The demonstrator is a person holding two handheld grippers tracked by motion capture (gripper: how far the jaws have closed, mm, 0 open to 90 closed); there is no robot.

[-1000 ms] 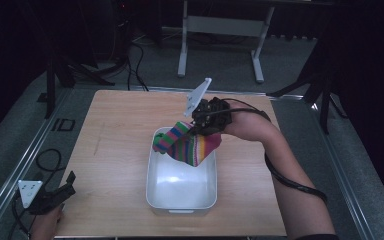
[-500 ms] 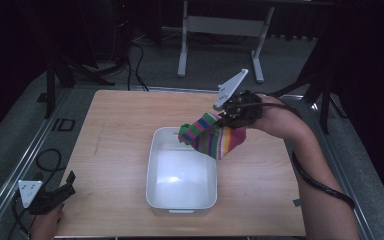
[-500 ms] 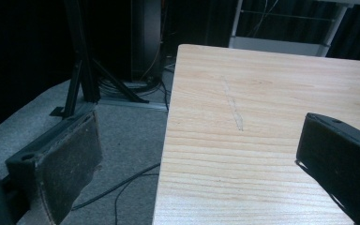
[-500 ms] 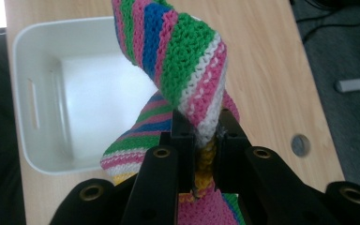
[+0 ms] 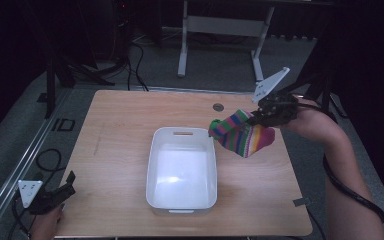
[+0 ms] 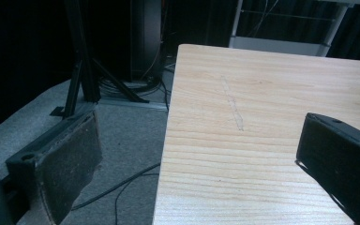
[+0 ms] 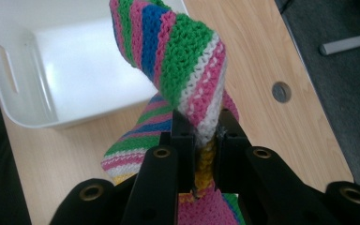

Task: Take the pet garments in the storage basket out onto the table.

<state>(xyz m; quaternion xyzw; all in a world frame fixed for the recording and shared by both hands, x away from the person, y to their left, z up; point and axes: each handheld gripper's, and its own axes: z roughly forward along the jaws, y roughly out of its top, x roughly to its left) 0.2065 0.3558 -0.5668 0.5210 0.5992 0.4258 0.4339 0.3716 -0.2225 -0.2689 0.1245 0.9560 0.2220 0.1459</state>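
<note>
I have the sock point(image 5: 242, 136) pinched in my right gripper point(image 5: 260, 119), hanging in the air just to the right of the white bin point(image 5: 182, 170), above the table point(image 5: 115, 125). In the right gripper view the jaws are nearly closed, with a fold of the knit point(image 7: 187, 70) squeezed between them, so the grip sits on a bunched part near the middle and both ends flop free. One end curls up and over the jaws; the other droops toward the wood.

I judge it very light and completely limp. It is a chunky striped knit, soft, with nothing in it to break, and rough enough that it should not slide out of the pads. The trouble with such a thing is that it folds wherever I pick it up, so a mid-body pinch gives me a dangling loop I cannot aim well. If I want it to lie flat or go somewhere tidy, I would rather take it by the cuff or the toe, catching both layers.

My left gripper point(image 5: 55, 196) rests low at the near left corner of the table, well away from the sock. In its own view the jaws stand wide apart with nothing between them, just the table edge and floor point(image 6: 122, 140) beyond.
</note>
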